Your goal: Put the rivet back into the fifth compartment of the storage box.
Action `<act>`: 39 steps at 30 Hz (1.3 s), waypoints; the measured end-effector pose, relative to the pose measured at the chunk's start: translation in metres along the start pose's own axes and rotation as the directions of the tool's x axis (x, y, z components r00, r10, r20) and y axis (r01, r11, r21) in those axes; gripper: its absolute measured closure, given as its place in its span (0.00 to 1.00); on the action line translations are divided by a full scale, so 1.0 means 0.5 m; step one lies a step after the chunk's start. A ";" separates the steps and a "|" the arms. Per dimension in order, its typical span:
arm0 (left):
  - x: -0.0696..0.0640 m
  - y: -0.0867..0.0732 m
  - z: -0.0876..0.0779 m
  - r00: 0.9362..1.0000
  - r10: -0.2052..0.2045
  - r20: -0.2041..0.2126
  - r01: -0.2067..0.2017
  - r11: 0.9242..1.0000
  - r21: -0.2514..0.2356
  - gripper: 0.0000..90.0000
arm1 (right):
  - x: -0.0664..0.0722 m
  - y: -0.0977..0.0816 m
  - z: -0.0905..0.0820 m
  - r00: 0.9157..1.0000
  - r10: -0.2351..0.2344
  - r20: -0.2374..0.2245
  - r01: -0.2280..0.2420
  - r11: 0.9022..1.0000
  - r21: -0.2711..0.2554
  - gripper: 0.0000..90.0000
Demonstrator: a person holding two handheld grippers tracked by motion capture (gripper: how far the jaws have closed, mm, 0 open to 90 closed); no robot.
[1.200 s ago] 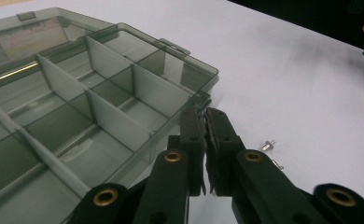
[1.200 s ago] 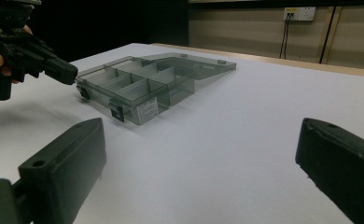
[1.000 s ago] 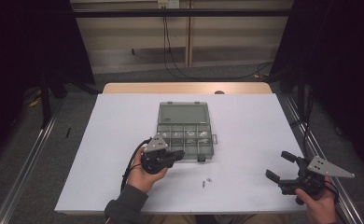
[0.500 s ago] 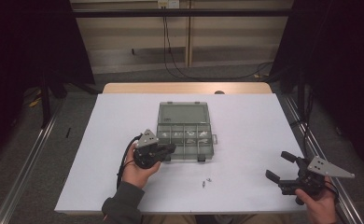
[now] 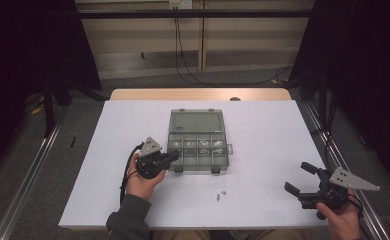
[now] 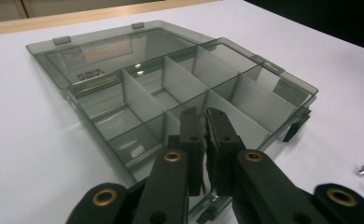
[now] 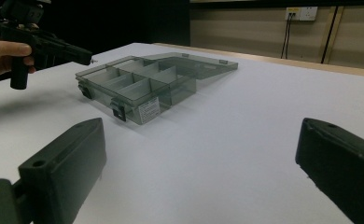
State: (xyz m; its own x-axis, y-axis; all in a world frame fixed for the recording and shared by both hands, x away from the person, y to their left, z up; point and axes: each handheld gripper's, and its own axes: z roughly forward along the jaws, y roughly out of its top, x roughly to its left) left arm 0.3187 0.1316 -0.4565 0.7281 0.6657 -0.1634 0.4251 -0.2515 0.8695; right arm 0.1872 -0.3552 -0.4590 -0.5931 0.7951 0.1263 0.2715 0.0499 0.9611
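At the near left corner of the open organiser box (image 5: 199, 145), we see the left gripper (image 5: 169, 159) from above, but the person's left hand (image 5: 142, 181) and the gripper's own body cover much of it, so we cannot read its fingers from the high view. The left gripper view settles this: the two black fingers (image 6: 191, 135) are drawn together with only a thin slit between them, and we cannot tell whether anything small is pinched there. Their tips hang over the box's front row of compartments. The box's contents are hard to make out: from above, pale specks sit in the back row of compartments, while in both gripper views the smoky walls and white dividers hide them. The lid (image 5: 196, 121) lies flat behind the box, hinged open. On the white bench (image 5: 263, 125), just in front of the box, lie a few small metal parts (image 5: 221, 193), cut off at the right edge of the left gripper view. The right gripper (image 5: 297, 179) is held at the bench's near right corner, well apart from the box, its fingers (image 7: 63, 163) spread wide. The right gripper view also catches the left gripper pointing at the box from the side.
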 end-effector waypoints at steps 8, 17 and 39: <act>0.005 -0.004 -0.001 1.000 0.004 -0.024 -0.004 1.000 -0.004 0.96 | 0.001 0.000 -0.001 1.000 -0.002 0.000 0.002 1.000 -0.001 0.02; 0.006 -0.008 0.000 1.000 -0.009 -0.015 0.009 1.000 -0.025 0.91 | 0.001 0.000 -0.001 1.000 -0.002 -0.002 0.002 1.000 -0.001 0.02; -0.056 0.000 -0.002 0.986 0.027 0.163 -0.017 0.998 -0.061 0.58 | 0.002 0.001 0.000 1.000 -0.005 -0.007 0.005 1.000 0.003 0.02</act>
State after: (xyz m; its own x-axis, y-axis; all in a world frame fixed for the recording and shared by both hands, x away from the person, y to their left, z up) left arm 0.2979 0.1135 -0.4515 0.8171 0.5353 -0.2141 0.3794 -0.2197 0.8988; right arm 0.1866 -0.3545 -0.4584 -0.5997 0.7907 0.1231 0.2705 0.0555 0.9611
